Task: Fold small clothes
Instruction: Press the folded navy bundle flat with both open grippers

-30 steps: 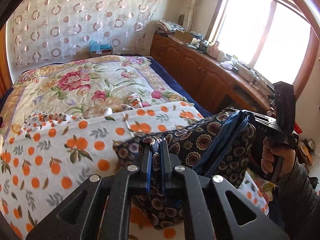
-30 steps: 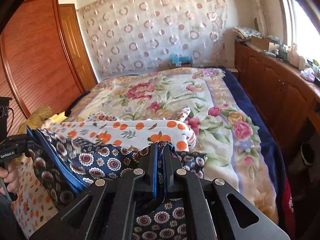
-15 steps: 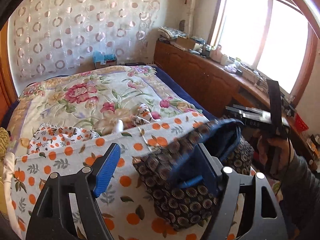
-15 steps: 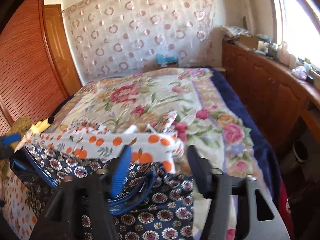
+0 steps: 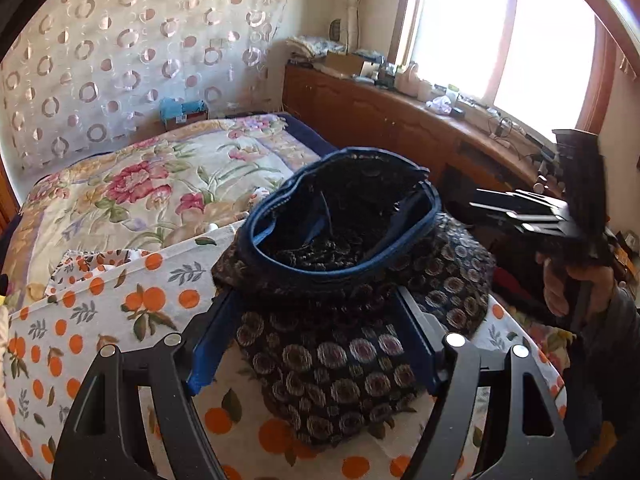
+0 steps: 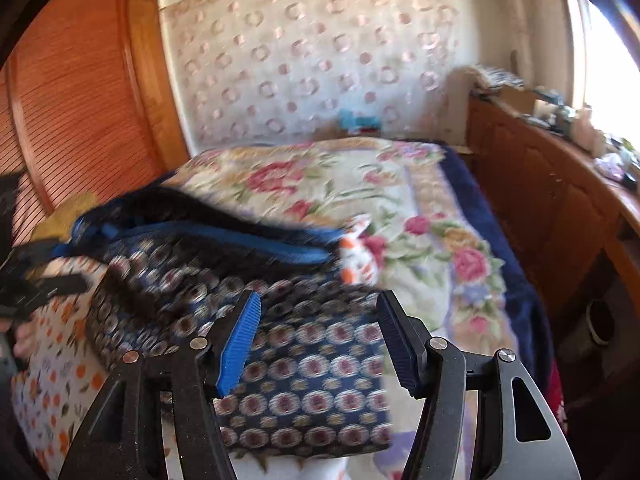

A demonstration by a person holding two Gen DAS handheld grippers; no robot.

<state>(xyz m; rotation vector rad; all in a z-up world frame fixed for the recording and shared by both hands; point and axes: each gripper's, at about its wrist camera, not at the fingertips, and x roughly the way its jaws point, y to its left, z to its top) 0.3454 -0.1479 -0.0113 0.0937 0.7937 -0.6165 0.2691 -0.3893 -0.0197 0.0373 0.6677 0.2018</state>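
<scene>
A small dark navy garment with round flower medallions [image 5: 340, 360] and a blue-trimmed waistband opening [image 5: 344, 216] lies bunched on an orange-print cloth [image 5: 120, 312] on the bed. My left gripper [image 5: 316, 344] is open, its fingers on either side of the garment, holding nothing. My right gripper [image 6: 320, 340] is open above the same garment [image 6: 304, 376], which is blurred in that view. The right gripper also shows in the left wrist view [image 5: 532, 216], held in a hand at the right.
The bed has a floral quilt [image 5: 152, 176] with a navy border [image 6: 492, 224]. A wooden cabinet [image 5: 400, 128] with clutter runs under the window on the right. A wooden wardrobe [image 6: 72, 120] stands at the left. A yellow item [image 6: 64, 212] lies by it.
Both grippers were shut on the garment a second ago. Both have opened and let it go, and it has dropped onto the orange-print cloth with its waistband gaping open.
</scene>
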